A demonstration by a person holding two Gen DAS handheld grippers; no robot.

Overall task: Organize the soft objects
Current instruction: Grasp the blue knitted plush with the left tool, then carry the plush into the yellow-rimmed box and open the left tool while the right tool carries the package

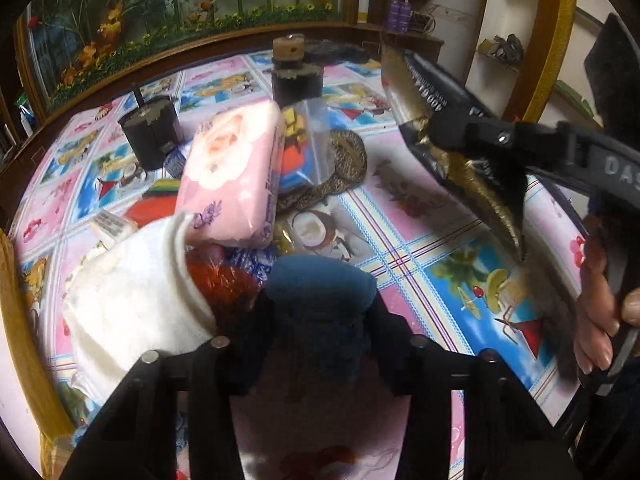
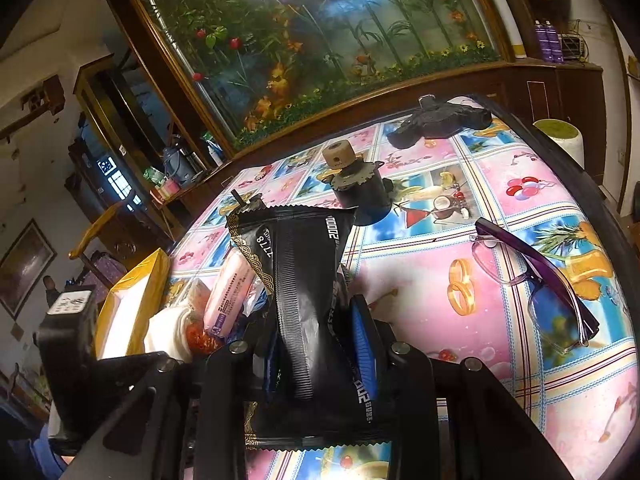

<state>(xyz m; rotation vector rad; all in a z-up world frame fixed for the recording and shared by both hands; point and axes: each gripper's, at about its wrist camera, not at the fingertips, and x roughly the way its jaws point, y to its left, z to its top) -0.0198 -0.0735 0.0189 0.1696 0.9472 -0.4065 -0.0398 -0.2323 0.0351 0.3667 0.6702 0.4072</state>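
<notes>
Right gripper (image 2: 316, 344) clamped narrow on the waist of a black foil packet (image 2: 304, 312), pinched inward and lifted clear of the tablecloth (image 2: 420, 292); gripped mid-body, probably so neither end droops. Same packet seen from the left wrist camera at upper right (image 1: 452, 152), tilted, well apart from the pile.

Left gripper (image 1: 320, 320) set around a dark blue soft object (image 1: 320, 292); fingers (image 1: 260, 332) against both flanks, apparently pressing, though contact blurred. Placed at the near edge of the pile, likely because that piece lies freest.

Pile at left of the table: pink tissue pack (image 1: 236, 184) leaning on a clear bag of coloured items (image 1: 300, 152), white cloth (image 1: 132, 300) over an orange fuzzy item (image 1: 224, 280), all touching or overlapping. Yellow-rimmed box (image 2: 132, 304) just beside the pile, judged the likely destination.

Open room: bare cloth to the right of the pile. Obstacles: two dark cylinders (image 1: 152, 136) behind the pile, purple glasses (image 2: 532, 280) near the right table edge.
</notes>
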